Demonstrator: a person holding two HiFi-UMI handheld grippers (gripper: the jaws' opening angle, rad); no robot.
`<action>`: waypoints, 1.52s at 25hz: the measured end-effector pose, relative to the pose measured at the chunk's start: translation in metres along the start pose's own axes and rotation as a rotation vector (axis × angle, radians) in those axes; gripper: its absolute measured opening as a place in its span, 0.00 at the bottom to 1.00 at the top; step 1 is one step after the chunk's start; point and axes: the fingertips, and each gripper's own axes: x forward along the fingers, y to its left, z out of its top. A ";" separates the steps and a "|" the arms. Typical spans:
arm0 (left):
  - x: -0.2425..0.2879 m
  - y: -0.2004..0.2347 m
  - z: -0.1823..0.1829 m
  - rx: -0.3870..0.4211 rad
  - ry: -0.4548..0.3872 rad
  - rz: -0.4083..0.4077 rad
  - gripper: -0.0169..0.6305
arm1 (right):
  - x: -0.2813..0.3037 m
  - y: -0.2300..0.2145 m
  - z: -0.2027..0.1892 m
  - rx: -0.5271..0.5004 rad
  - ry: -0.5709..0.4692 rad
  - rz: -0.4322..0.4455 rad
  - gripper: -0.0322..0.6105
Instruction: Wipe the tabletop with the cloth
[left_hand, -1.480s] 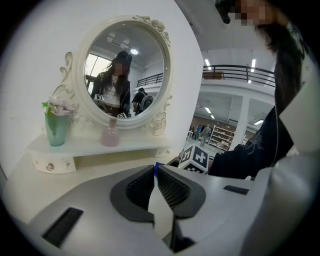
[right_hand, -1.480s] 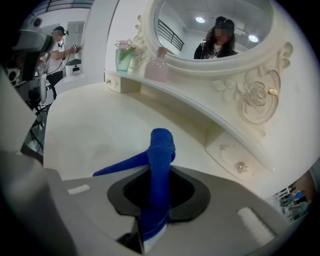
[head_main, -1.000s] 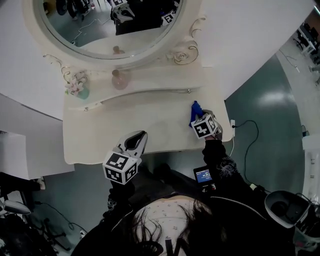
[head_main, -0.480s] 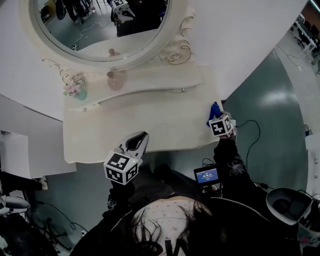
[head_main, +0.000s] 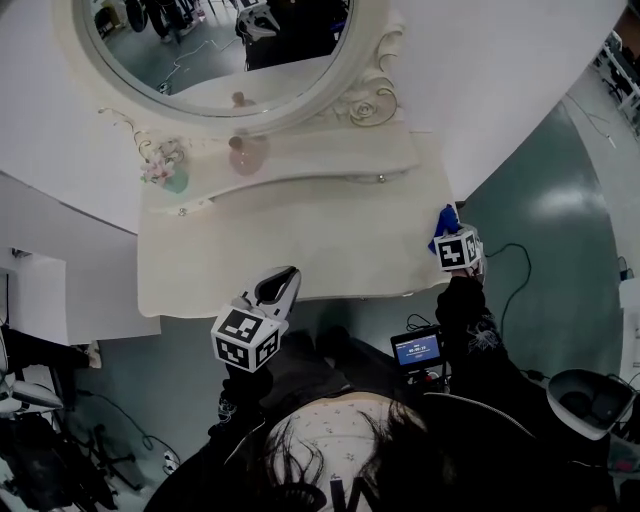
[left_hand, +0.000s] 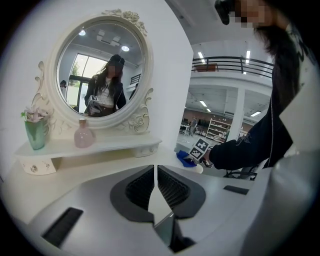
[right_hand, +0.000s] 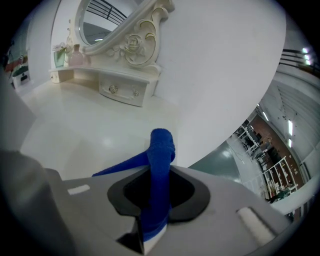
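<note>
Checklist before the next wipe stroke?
1. Grip: right gripper shut on the blue cloth: ok.
2. Cloth pressed on the tabletop: cannot tell.
3. Start position: cloth at the tabletop's right edge: ok.
4. Obstacles: pink bottle and vase stand on the raised shelf, not on the wiping surface: ok.
5. Left gripper shut, empty, by the front edge, away from the cloth: ok.

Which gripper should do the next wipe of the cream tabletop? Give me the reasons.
Right. The right gripper is shut on the blue cloth over the cream tabletop's right edge. The left gripper is shut on nothing, near the front edge, and would first need the cloth.
</note>
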 end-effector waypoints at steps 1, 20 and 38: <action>-0.003 0.001 -0.001 -0.004 0.000 0.005 0.03 | -0.002 0.001 0.002 -0.002 -0.002 -0.006 0.17; -0.144 0.089 -0.064 -0.149 -0.050 0.189 0.03 | -0.090 0.276 0.165 -0.247 -0.299 0.314 0.17; -0.309 0.208 -0.118 -0.196 -0.107 0.323 0.03 | -0.200 0.634 0.211 -0.476 -0.387 0.636 0.17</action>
